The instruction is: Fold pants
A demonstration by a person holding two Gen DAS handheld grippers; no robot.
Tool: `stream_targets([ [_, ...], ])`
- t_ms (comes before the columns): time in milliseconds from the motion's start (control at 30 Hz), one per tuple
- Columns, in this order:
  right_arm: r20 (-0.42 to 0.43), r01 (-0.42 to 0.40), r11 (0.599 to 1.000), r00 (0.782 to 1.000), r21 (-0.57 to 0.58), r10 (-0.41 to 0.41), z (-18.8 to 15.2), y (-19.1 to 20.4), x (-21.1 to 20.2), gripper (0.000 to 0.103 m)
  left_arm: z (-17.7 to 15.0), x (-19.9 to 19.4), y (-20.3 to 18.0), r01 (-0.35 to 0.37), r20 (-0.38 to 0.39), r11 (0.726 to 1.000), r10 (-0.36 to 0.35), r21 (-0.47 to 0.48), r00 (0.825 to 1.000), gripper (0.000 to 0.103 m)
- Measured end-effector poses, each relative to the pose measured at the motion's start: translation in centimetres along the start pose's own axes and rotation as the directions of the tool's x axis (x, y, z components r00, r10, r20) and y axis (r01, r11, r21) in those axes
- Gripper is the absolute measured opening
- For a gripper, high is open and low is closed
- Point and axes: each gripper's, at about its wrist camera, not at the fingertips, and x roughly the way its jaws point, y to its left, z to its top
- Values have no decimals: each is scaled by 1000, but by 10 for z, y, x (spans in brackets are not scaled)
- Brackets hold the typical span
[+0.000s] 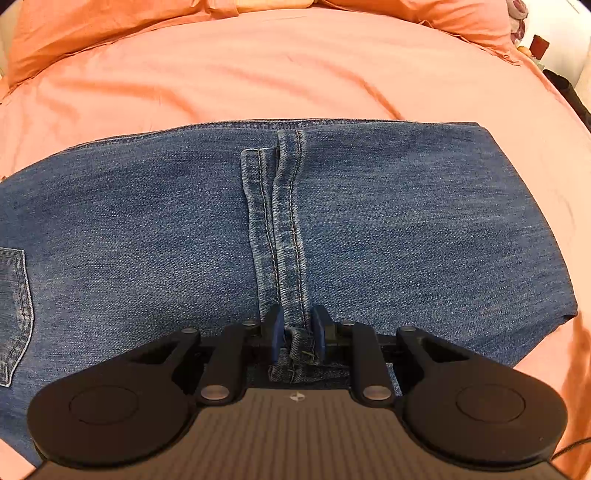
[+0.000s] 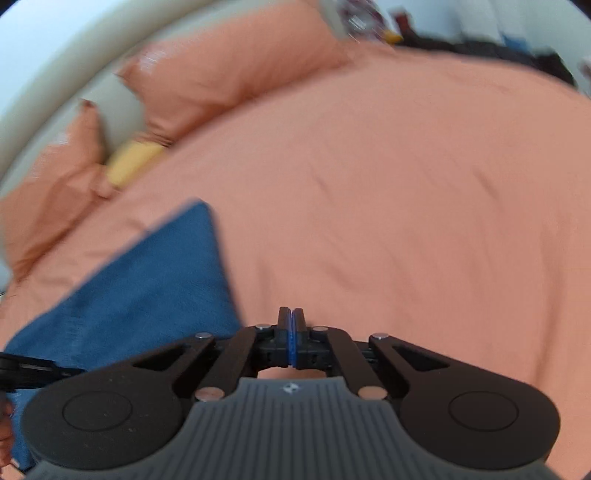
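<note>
The jeans [image 1: 147, 229] lie flat on the bed sheet [image 1: 295, 74], already doubled over: two stitched leg hems [image 1: 275, 221] run side by side across the denim from twelve toward six o'clock, and a back pocket [image 1: 14, 306] shows at nine o'clock. At least one more fold probably remains. The left gripper [image 1: 298, 338] is clamped on the near end of one hem, its blue pads pinching the thick seam. The right gripper [image 2: 291, 339] has its fingers pressed together on nothing, over bare sheet, with the jeans at its nine o'clock. The denim is heavy, mottled blue with pale double stitching; the sheet is smooth, softly wrinkled salmon cotton; plump matching pillows [image 1: 92, 26] lie at twelve.
</note>
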Motion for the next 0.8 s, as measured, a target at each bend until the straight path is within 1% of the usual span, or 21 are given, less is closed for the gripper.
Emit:
stream_targets([
  [100,42,-52,990,997,-128,58,1,34,1,0,-1,-1,2,12,3,1000,-12,-5,1000,25],
  [200,47,-63,971,996,-232,76,2,61,15,0,-1,-1,1,13,9,1000,-13,10,1000,25],
  [267,40,-64,959,996,-276,78,2,72,26,0,-3,-2,0,10,17,1000,-11,16,1000,25],
  [333,-9,-74,952,997,-296,75,-3,77,38,0,-3,-2,0,8,22,1000,-8,20,1000,25],
  [433,-105,-55,944,994,-326,22,-15,74,59,0,-3,-2,-2,1,22,999,-1,32,1000,25],
  [600,-117,-58,933,993,-354,17,-17,71,67,0,-3,-4,-5,-9,24,999,8,53,1000,25],
  [700,-107,-52,923,994,-382,11,-20,71,63,0,-5,-10,-10,-25,34,996,22,85,999,25],
  [767,-87,-42,909,996,-415,6,-21,75,57,0,-6,-18,-10,-31,35,996,28,85,999,31],
  [800,-70,-37,896,998,-443,6,-23,79,52,0,-6,-24,-9,-28,39,997,25,78,999,31],
])
